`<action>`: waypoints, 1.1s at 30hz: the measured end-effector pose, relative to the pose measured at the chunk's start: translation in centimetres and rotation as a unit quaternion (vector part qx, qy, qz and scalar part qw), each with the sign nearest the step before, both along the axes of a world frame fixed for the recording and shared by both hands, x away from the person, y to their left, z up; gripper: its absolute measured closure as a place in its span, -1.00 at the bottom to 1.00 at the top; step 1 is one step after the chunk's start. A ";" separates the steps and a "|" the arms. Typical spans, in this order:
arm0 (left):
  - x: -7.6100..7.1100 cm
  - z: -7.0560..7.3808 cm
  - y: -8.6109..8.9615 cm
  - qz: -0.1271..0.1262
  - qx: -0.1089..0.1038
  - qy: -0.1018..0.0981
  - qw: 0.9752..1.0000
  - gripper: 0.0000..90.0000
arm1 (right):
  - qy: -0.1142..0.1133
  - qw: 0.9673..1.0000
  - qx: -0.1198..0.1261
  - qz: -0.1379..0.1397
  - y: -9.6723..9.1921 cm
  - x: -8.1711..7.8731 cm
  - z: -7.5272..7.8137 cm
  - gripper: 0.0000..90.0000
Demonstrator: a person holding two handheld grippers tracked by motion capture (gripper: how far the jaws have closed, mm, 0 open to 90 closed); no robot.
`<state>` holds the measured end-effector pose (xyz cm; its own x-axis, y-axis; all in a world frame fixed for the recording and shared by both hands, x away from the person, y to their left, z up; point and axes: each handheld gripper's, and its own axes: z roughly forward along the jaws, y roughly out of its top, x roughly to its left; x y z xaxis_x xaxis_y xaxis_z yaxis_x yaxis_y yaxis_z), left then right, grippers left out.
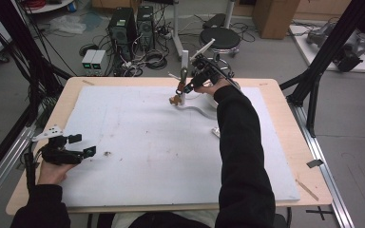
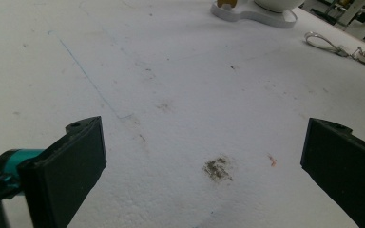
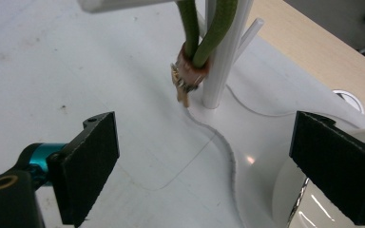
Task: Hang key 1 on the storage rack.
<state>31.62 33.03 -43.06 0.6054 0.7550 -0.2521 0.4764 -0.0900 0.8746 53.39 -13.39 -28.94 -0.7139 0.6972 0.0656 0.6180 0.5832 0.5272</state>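
Observation:
A white stand [image 1: 184, 61] with a thin post [image 3: 221, 66] rises from a flat curved base [image 3: 247, 142] at the far middle of the white sheet. A green cord loop [image 3: 218, 33] hangs from the stand, ending in a brown metal fitting [image 3: 188, 73] just above the sheet beside the post. My right gripper [image 3: 204, 156] is open just in front of the fitting, with nothing between its jaws; the high view shows the right gripper [image 1: 186, 87] beside the post. My left gripper [image 1: 83, 145] rests open at the near left, its jaws [image 2: 204, 156] wide over bare sheet.
A metal ring with a clip [image 2: 330, 45] lies on the sheet right of the stand's base [image 2: 252, 14]. A dark smudge [image 2: 217, 168] marks the sheet by the left gripper. The wooden table edge [image 1: 285, 123] frames the sheet. Computer cases and a stool [image 1: 220, 38] stand beyond.

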 end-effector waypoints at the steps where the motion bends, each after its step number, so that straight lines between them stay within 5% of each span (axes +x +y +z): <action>1: 0.0 0.0 0.0 -0.001 0.001 0.000 1.000 -0.96 | 0.000 1.000 0.000 0.000 0.0 0.0 0.0 -0.82; 2: 0.0 0.0 0.0 -0.001 0.002 0.001 1.000 -0.96 | -0.003 1.000 0.007 -0.009 -0.6 -0.4 -0.2 -0.99; 13: 0.0 0.0 -0.1 -0.001 0.005 0.001 1.000 -0.96 | -0.015 0.999 0.027 -0.012 -3.1 -3.1 -1.5 -0.99; 16: 0.0 0.0 -0.1 -0.001 0.005 0.001 1.000 -0.96 | -0.016 1.000 -0.002 -0.006 -3.2 -4.0 -1.4 -0.99; 25: 0.0 0.0 0.0 0.000 0.003 0.001 1.000 -0.96 | -0.033 0.999 -0.005 -0.002 -3.6 -5.6 -0.5 -0.99; 33: 0.0 0.0 -0.1 0.001 0.003 0.000 1.000 -0.96 | -0.043 0.999 0.000 -0.010 -5.7 -7.8 -1.6 -0.99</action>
<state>31.59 32.97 -43.03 0.6036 0.7577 -0.2479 0.4769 -0.0940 0.8739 45.64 -19.09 -30.53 -0.7034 0.7108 0.0037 0.5809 0.5719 0.5792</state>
